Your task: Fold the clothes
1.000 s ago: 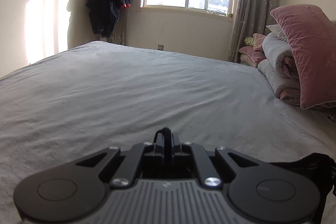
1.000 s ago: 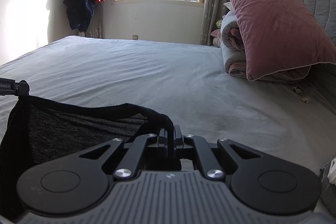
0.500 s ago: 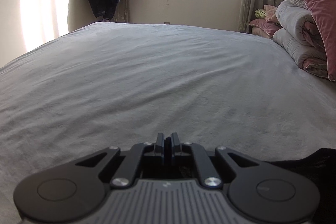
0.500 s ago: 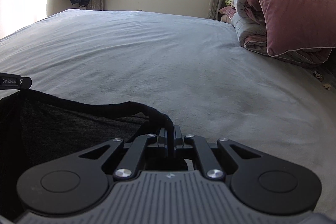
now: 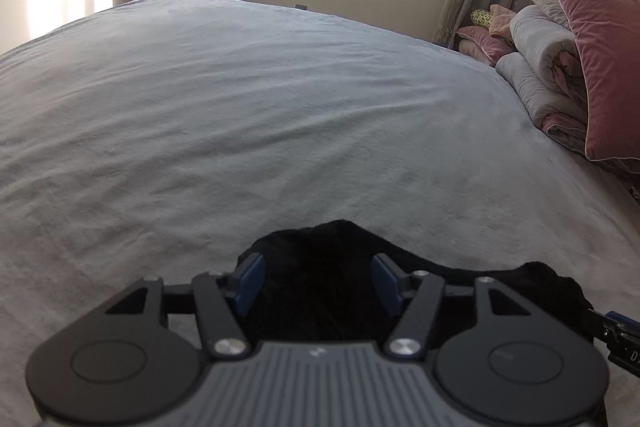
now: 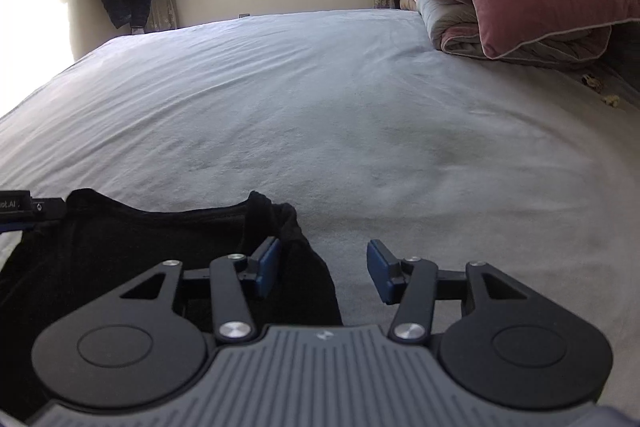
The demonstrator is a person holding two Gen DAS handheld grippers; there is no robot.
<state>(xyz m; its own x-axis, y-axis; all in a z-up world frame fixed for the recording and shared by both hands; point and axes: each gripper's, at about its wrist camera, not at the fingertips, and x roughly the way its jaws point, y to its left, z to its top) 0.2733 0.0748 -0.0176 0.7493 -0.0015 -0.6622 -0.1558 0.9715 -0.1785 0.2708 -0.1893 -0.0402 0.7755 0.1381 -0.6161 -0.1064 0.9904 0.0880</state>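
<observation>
Both tongs opening: left gripper (image 5: 318, 279) straddles black garment (image 5: 320, 291), right gripper (image 6: 324, 273) beside its edge. Risk: fabric snags on a pad, dragging the laid edge askew.

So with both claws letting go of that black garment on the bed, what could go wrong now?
The black garment may settle bunched: its edge by the right gripper is already rolled, so the fold could come out uneven. Both sets of jaws are opening, yet cloth lies between the pads of the left gripper and against one right pad; pulling away might snag and drag it across the grey sheet.
</observation>
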